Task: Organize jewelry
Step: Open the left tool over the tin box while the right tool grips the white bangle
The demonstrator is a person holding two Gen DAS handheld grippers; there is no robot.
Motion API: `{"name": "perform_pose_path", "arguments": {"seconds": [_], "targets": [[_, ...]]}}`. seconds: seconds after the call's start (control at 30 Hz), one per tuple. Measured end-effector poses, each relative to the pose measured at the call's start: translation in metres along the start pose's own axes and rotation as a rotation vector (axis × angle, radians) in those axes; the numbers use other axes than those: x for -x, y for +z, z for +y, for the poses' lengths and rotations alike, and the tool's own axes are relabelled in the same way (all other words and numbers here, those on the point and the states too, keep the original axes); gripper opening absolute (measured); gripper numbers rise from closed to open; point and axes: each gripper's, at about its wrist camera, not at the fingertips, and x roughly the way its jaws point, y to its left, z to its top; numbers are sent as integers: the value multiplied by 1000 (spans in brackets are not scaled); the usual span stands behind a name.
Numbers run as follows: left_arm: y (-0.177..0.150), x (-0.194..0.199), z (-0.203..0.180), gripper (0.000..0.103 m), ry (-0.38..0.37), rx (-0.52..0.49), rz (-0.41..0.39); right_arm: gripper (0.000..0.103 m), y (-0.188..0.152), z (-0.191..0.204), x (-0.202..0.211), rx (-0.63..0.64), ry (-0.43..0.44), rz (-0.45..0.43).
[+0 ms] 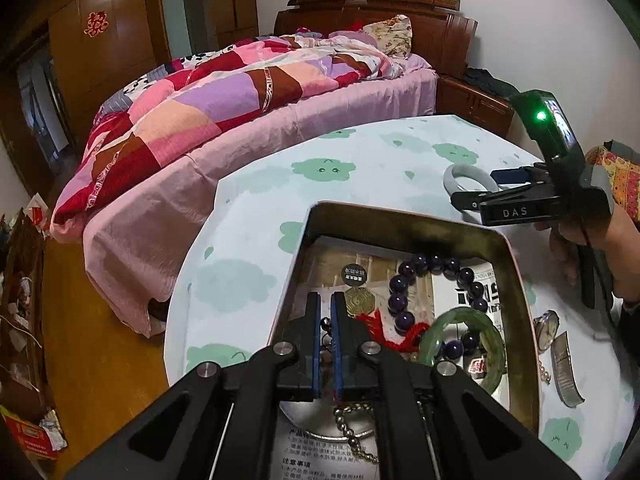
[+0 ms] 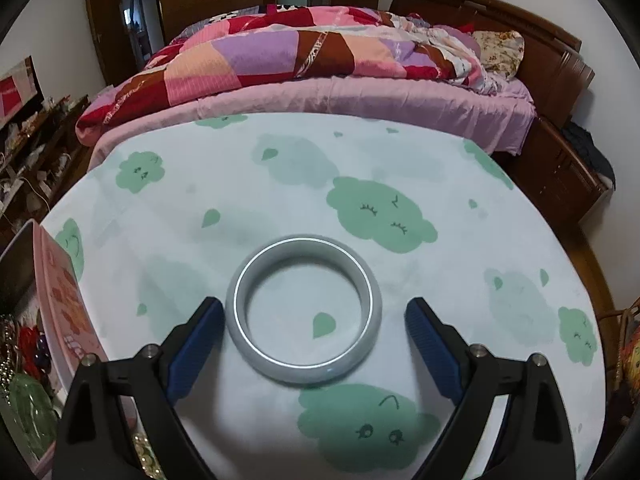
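Cloud-print tablecloth (image 2: 280,208): grey bangle (image 2: 303,308) between spread right gripper (image 2: 314,316) fingers, ungripped.

The left gripper (image 1: 327,320) hides part of a bead string (image 1: 327,330), and the tray (image 2: 60,300) is cut off at the right wrist view's left edge.

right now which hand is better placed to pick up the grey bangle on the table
Right. Its open fingers flank the grey bangle lying flat on the table. The left fingers are shut over the jewelry box, on a thin cord.
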Motion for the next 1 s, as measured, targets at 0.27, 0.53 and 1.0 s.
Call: {"name": "perform_pose_path", "arguments": {"seconds": [0.27, 0.53, 1.0], "targets": [[2, -3, 0, 4, 2, -8, 9, 78, -5, 1, 9, -7, -9, -15], [2, -1, -1, 4, 1, -9, 5, 78, -6, 9, 48, -24, 18, -97], [-8, 19, 8, 4, -25, 35, -28, 78, -25, 121, 96, 194, 167, -202]]}}
